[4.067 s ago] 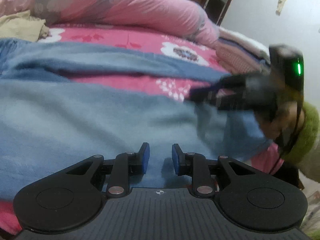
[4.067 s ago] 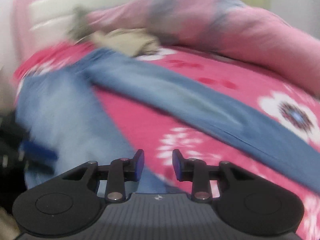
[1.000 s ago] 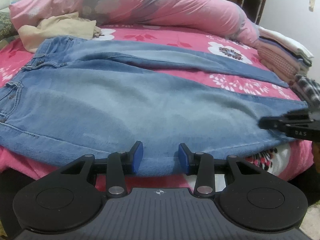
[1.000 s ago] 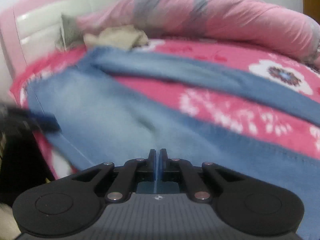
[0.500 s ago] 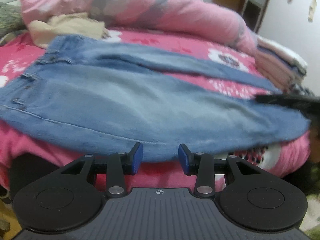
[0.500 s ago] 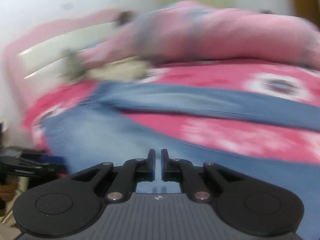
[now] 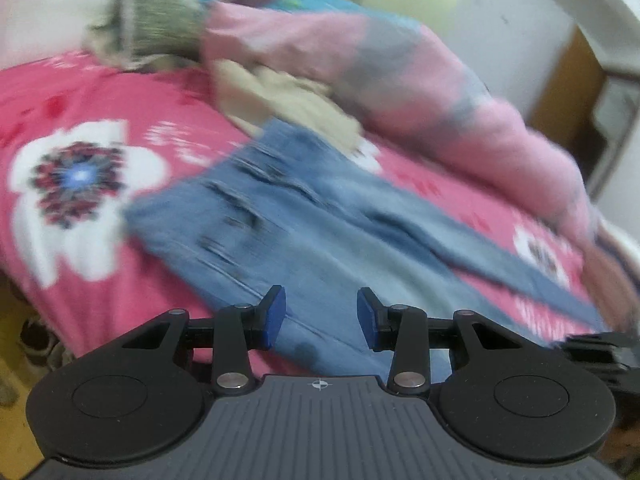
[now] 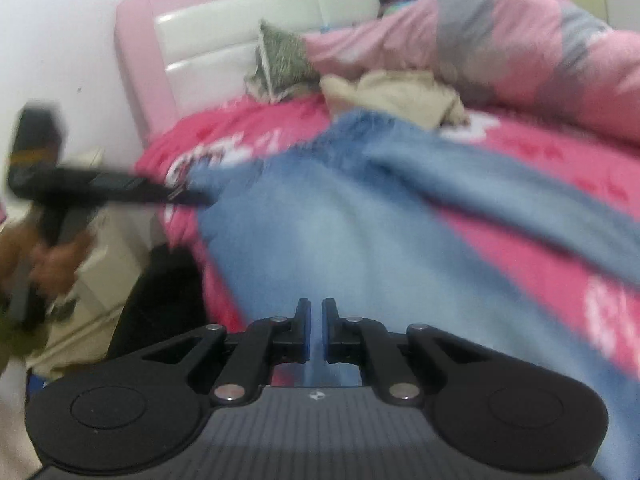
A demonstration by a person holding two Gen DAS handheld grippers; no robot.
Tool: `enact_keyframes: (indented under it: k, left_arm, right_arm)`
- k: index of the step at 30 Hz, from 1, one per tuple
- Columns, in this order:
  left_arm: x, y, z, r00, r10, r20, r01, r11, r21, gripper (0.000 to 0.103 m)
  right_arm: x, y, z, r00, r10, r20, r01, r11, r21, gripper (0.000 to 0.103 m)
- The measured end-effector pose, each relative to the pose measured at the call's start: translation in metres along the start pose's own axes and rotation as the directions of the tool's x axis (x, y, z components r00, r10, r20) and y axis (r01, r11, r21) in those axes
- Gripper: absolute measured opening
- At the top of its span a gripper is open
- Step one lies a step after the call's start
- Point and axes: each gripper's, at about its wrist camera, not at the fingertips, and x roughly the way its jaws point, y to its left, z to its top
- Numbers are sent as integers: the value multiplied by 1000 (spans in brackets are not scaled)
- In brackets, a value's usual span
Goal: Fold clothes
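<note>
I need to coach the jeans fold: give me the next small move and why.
Probably bring the left hand-held gripper down onto the near edge of the jeans and close it: its jaws stand apart with nothing between them, and the jeans lie spread flat and unfolded on the pink bedspread.

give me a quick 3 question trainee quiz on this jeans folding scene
1. True or false: the left gripper has its jaws apart.
2. What lies spread on the pink floral bedspread? A) towel B) jeans C) shirt
3. What beige thing sits just beyond the jeans' waistband?

Key:
1. True
2. B
3. A crumpled beige garment
</note>
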Motion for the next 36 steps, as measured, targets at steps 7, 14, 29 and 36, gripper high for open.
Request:
enact_keyframes:
  k: [7,14,29,36]
  left_arm:
    - [21,34,7,984,181,6,-179,978,-111,39]
    - [20,56,13,977,208,51,-195,963,-185,39]
    - [69,38,43,997,61,55,-55,993,-103,39]
    - [114,37,42,987,160,-3,-159,977,-143,37]
  right_arm:
    - [117,39,30,997,-3,-74,-10,985,-172,5]
    - [116,53,55,993,114,-22,-116,969,-216,4]
    - [138,-20,109,994,108,-15,-109,993,-40,4]
    - [150,-47,174,997,62,50,-56,992,-114,17]
